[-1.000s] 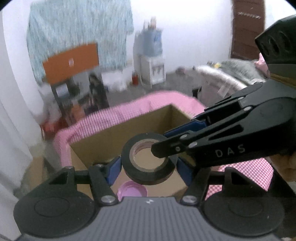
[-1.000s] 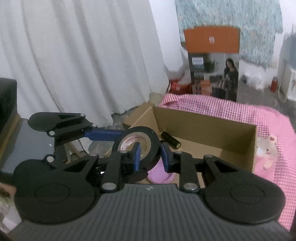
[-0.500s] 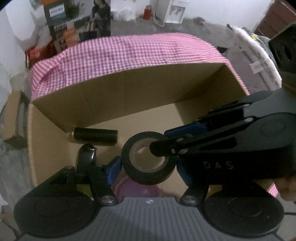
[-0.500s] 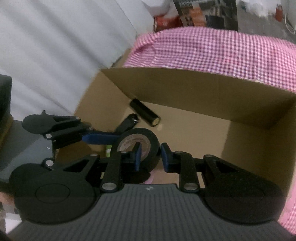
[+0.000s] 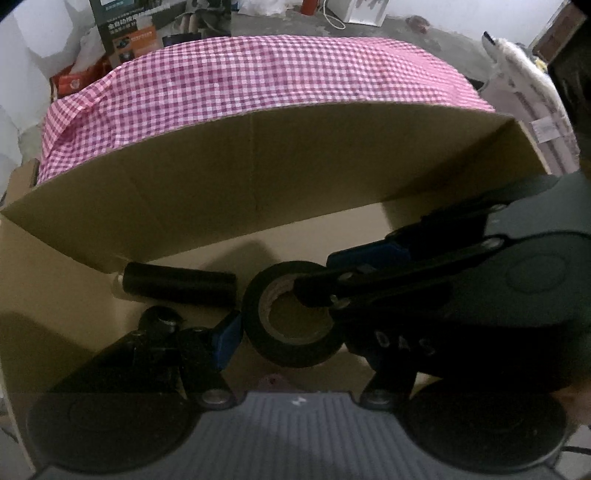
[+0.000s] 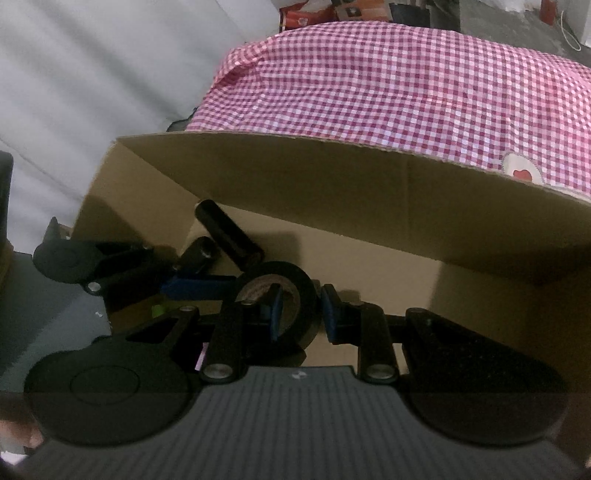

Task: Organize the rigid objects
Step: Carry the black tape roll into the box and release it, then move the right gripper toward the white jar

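Note:
A black roll of tape (image 5: 291, 314) hangs low inside an open cardboard box (image 5: 258, 177). My left gripper (image 5: 291, 332) spans the roll's outer sides with its blue pads. My right gripper (image 6: 301, 308) pinches the roll's wall (image 6: 295, 291), one finger inside the hole, one outside. A black cylinder (image 5: 181, 283) lies on the box floor by the far wall, also in the right wrist view (image 6: 229, 236). A second black tube (image 6: 197, 253) lies beside it.
The box (image 6: 332, 184) rests on a pink checked cloth (image 5: 258, 81) over a table. A pink lid (image 5: 271, 380) shows under the roll. White curtains (image 6: 92, 74) hang at left. Printed cartons (image 5: 155, 26) stand beyond the table on the floor.
Both grippers have gone down into the box with the tape roll between them, tilting from the room to the box floor. The grips look unchanged.

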The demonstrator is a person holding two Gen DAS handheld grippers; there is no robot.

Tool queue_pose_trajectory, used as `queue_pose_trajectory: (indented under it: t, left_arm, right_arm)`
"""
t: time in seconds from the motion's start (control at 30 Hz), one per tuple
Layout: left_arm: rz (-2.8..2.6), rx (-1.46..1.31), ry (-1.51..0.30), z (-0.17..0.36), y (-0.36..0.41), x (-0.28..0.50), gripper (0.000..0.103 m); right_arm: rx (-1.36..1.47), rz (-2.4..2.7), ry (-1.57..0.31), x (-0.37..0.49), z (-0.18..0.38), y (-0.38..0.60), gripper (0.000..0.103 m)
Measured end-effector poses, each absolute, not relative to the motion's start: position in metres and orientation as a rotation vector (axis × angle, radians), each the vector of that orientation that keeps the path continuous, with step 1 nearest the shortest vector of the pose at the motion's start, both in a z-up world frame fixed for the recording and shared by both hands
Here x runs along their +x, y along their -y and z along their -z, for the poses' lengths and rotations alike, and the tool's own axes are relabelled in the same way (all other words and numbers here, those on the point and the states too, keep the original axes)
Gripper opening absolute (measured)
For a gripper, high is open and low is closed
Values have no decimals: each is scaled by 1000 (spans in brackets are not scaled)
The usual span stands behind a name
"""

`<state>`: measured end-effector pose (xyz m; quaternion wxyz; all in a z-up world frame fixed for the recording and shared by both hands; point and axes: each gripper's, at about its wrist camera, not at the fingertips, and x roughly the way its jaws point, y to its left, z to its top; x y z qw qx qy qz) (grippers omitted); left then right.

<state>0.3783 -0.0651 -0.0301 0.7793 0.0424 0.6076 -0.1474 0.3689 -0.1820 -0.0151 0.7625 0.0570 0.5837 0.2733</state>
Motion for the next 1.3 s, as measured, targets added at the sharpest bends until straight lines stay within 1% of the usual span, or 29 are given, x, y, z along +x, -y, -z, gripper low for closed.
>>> queue_pose_trajectory:
  t: [0.13,0.33,0.4,0.43,0.57,0.6,0.63,0.77,0.87,0.93,1.0,1.07,1.17,1.23,1.3]
  left_arm:
    - [296,95,-1325,36,59,383,66]
    - [259,99,-1319,32,54,384,67]
    - [253,92,-1318,30,52,384,72]
    - [251,86,-1316,28,52,383,77]
    - [267,76,-1278,11,52,375,81]
    - [270,77,-1269,6,54,372,81]
    - [275,80,-1256,0,53,368,81]
    - [288,90,-1203,-25,52,352,81]
    - [299,88,-1159,-47,49,335,81]
    - [311,86,-1127,-60,47,323,81]
    - [331,106,-1089,-74,46,307,85]
    - [343,119,-1050,-87,44,288,87]
    - [358,118,-1013,-101,41,264,87]
    - [370,96,-993,-109,37,247,87]
    - [378,74,-967,-115,33,229,87]
  right_arm:
    - [128,-600,-1274,374,23,176,23]
    - [169,-616,-1264,383,29,169,23]
    - [181,-620,-1260,383,28,170,24]
    - [184,-620,-1257,382,27,171,26]
    - [205,-608,-1217,375,10,181,38]
    - [209,-606,-1201,372,4,184,45]
    - [211,-607,-1180,368,-4,188,48]
    - [228,-614,-1090,347,-36,204,54]
    - [238,-617,-1002,320,-64,219,61]
    - [236,-616,-946,298,-80,229,70]
    - [240,-617,-884,273,-95,239,74]
    - [244,-615,-834,247,-106,248,81]
    - [258,-617,-765,210,-119,263,84]
    - [277,-610,-719,185,-127,274,90]
    - [290,-602,-676,159,-132,285,93]
